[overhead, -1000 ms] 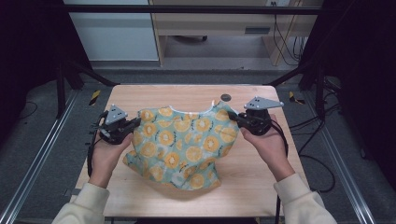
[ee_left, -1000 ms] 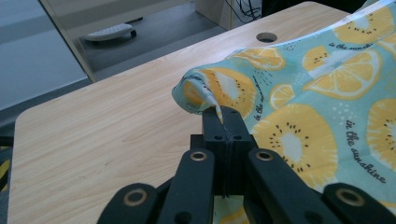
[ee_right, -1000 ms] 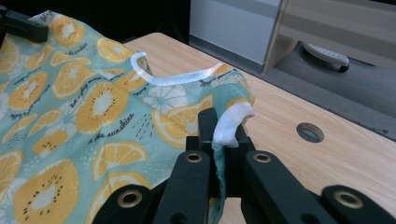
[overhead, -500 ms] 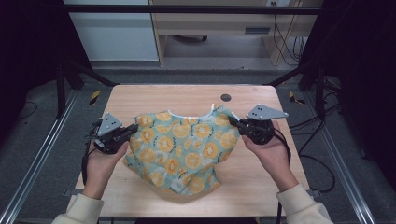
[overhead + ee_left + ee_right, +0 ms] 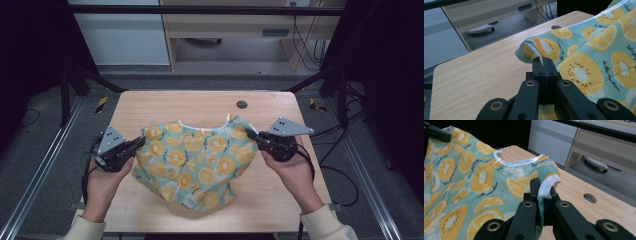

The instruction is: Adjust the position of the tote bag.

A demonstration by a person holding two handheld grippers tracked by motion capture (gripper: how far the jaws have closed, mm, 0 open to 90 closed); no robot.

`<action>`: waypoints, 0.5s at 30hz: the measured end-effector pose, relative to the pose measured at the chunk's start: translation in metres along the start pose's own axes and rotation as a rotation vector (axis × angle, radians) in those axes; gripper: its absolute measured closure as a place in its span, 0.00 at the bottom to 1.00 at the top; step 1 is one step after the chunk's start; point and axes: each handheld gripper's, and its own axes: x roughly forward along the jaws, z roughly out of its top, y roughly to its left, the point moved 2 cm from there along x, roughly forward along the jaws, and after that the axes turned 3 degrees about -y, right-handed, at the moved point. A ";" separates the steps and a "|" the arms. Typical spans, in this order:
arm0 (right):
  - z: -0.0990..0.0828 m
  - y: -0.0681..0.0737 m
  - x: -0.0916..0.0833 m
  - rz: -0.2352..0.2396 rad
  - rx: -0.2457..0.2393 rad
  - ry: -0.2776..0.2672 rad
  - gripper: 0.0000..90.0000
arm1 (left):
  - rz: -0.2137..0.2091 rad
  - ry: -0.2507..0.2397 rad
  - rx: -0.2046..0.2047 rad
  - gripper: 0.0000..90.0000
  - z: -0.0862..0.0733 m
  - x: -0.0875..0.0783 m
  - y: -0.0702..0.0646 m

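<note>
You hold the small turquoise cloth garment printed with yellow citrus slices (image 5: 192, 162) by its two shoulder corners, and it lies in the middle of the light wooden table (image 5: 150, 107), a little below the centre of the high view. The left gripper (image 5: 136, 144), at the left of that view, has its jaws pressed together on a folded corner of the cloth; in the left gripper view you see the fabric pinched between the two black jaws (image 5: 543, 65). The right gripper (image 5: 251, 135) is also clamped, on the white-bound edge of the garment (image 5: 547, 187), which bulges out between its jaws in the right gripper view.

The step looks like spreading the garment flat by pulling it sideways. To do it well, keep both grips firm — the pinch on each side is only on a small piece of cloth, and I think it can slip if you pull suddenly. Move the two hands apart evenly and at the same height, low over the table, so the white neckline (image 5: 202, 126) stays straight along the upper edge. The lower part, near the bottom of the high view, is wrinkled — a slow, gentle stretch should help to smooth it. Stay away from the round hole in the table (image 5: 242, 104).
</note>
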 end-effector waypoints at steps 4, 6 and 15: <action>0.000 0.003 -0.004 0.003 -0.012 -0.007 1.00 | -0.007 -0.007 0.004 1.00 -0.001 -0.006 -0.003; -0.001 0.006 -0.006 -0.002 -0.019 -0.006 1.00 | -0.008 -0.006 0.010 1.00 -0.001 -0.009 -0.005; -0.003 0.012 -0.013 0.010 -0.019 -0.034 1.00 | -0.010 -0.031 0.015 1.00 -0.005 -0.018 -0.008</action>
